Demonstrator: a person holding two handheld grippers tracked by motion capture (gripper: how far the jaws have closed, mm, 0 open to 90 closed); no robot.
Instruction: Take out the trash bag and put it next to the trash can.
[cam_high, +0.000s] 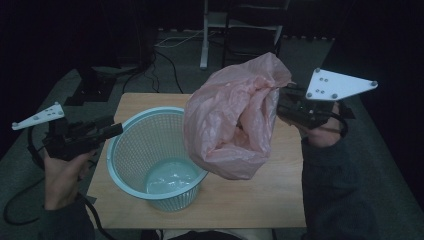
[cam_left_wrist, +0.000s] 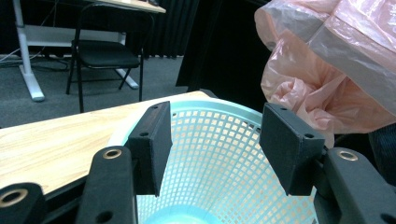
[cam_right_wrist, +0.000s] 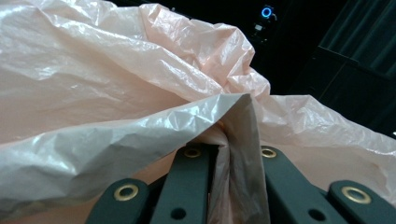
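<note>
The right claw (cam_right_wrist: 232, 151) pinches a fold of crinkled pink plastic bag (cam_right_wrist: 116, 88).

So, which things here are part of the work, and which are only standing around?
Part of the work:
- pink plastic bag, pinched by the right gripper
- mesh basket on the table
- left gripper, open by the basket rim

Only standing around:
- black chair
- floor cables

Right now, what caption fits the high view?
Right hand-held gripper lifts a crumpled pink plastic bag beside a light-blue mesh basket on a wooden table.
</note>
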